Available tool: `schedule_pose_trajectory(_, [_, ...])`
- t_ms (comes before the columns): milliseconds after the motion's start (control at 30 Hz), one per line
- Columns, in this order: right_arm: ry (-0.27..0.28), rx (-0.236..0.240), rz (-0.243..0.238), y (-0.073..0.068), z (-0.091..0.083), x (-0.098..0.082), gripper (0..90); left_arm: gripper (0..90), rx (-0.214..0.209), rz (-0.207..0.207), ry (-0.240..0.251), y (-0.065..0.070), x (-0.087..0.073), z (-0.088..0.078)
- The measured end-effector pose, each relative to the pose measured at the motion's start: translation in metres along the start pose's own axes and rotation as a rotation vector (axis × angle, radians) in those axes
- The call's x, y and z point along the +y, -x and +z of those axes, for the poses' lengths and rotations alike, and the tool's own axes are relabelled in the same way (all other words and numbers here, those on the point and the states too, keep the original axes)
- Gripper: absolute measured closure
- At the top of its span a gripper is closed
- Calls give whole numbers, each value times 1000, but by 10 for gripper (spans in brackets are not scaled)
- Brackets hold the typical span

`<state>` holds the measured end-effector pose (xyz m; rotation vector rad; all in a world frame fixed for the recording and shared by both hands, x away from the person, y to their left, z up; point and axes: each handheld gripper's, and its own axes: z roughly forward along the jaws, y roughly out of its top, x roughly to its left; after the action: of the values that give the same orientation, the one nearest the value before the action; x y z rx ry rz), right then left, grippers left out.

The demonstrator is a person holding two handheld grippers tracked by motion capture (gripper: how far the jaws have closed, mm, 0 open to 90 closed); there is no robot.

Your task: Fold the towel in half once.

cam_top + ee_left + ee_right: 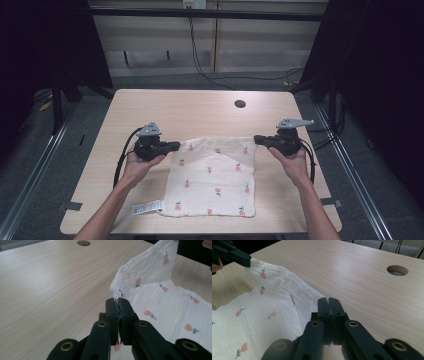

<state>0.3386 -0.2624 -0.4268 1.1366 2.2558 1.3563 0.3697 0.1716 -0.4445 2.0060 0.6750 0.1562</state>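
Observation:
A white cloth point(215, 177) printed with small pink flowers lies on the wooden table point(200, 112), its far edge raised off the surface. My left gripper point(176, 145) is shut on the cloth's far left corner. My right gripper point(257, 138) is shut on the far right corner. In the left gripper view the jaws point(118, 300) pinch the cloth point(160, 297), which rises toward the other gripper at the top right. In the right gripper view the jaws point(328, 300) clamp the cloth point(262, 310), and the left gripper point(234, 256) holds its other corner at the top left.
A round hole point(240, 104) is cut in the table's far side. A white label point(147, 207) sticks out from the cloth's near left corner. Black cables trail from both grippers. Dark frame posts stand at both sides of the table.

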Motion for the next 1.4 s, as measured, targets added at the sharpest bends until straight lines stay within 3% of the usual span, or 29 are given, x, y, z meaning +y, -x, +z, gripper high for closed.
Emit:
schedule_pose_trajectory(167, [-12, 1, -47, -14, -15, 2, 891, 874, -5, 28, 20, 8, 0, -19])
schedule_pose_trajectory(367, [-4, 22, -61, -23, -27, 2, 891, 874, -8, 76, 20, 20, 3, -34])
schedule_pose_trajectory(533, [4, 42, -63, -30, -35, -3, 891, 874, 0, 69, 15, 24, 0, -42])
schedule_pose_trajectory(633, [3, 52, -72, -35, -38, -6, 891, 875, -21, 52, 28, 28, -4, -44])
schedule_pose_trajectory(867, [11, 88, -99, -48, -46, -9, 891, 875, -36, 81, 27, 40, -6, -50])
schedule_pose_trajectory(1000, [0, 92, -109, -54, -49, -14, 890, 875, -39, 83, 16, 42, -14, -55])
schedule_pose_trajectory(1100, [-14, 95, -106, -56, -51, -21, 891, 875, -44, 60, 17, 42, -25, -57])
schedule_pose_trajectory(1400, [-72, 112, -99, -68, -51, -46, 891, 875, -70, 69, -42, 57, -40, -59])
